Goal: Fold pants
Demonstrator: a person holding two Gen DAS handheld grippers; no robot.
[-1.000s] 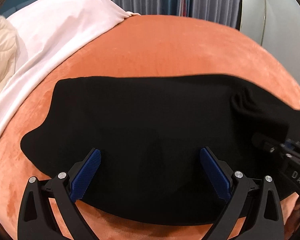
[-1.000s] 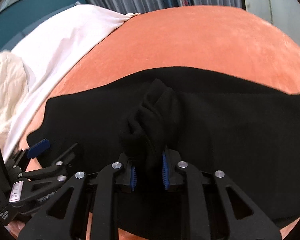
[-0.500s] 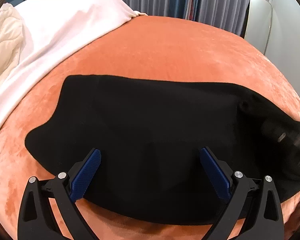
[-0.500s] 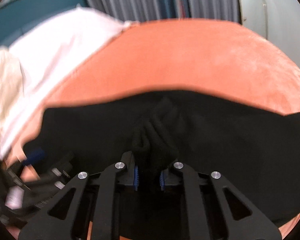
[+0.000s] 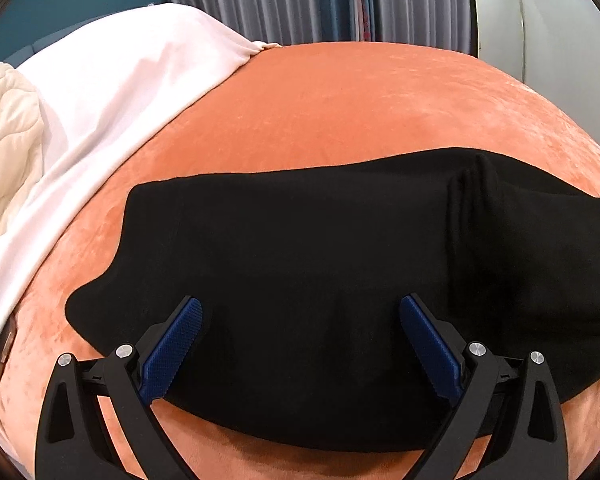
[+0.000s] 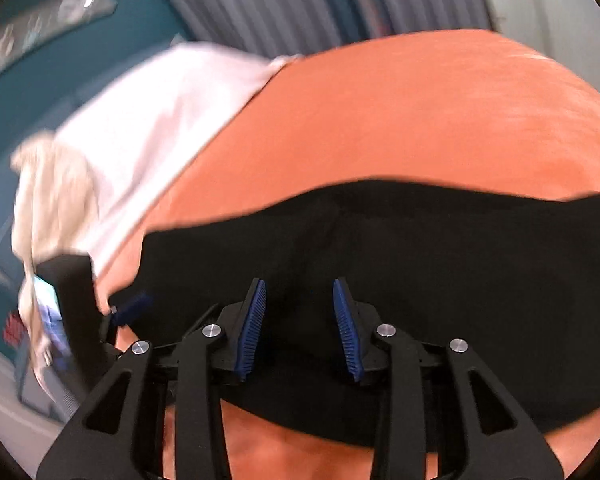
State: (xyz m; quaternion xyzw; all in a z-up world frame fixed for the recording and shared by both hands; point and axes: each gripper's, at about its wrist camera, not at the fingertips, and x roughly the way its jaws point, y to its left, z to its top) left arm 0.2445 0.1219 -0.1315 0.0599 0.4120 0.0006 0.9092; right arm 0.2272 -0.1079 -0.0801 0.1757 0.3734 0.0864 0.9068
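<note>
Releasing the cloth is the step in hand: your right gripper (image 6: pixel 299 322) has its blue ribbed pads opening, and no fabric shows pinched between them; the black knit pants (image 5: pixel 320 280) lie below and beyond the fingertips. Your left gripper (image 5: pixel 300 344) stands with its jaws wide apart, poised over the near half of the pants and clamped on nothing.

The pants lie spread across the orange velvet bedspread (image 5: pixel 360 104), near edge just under both grippers, far edge running across the middle of each view. A raised ridge of bunched fabric (image 5: pixel 472 208) stands toward the right end in the left wrist view. A white sheet (image 5: pixel 132 80) and a cream quilted blanket (image 5: pixel 8 128) lie well apart at the left.

By judgement, one fold is laid. Your next move calls for flattening that ridge, then taking a fresh edge with both grippers together.
</note>
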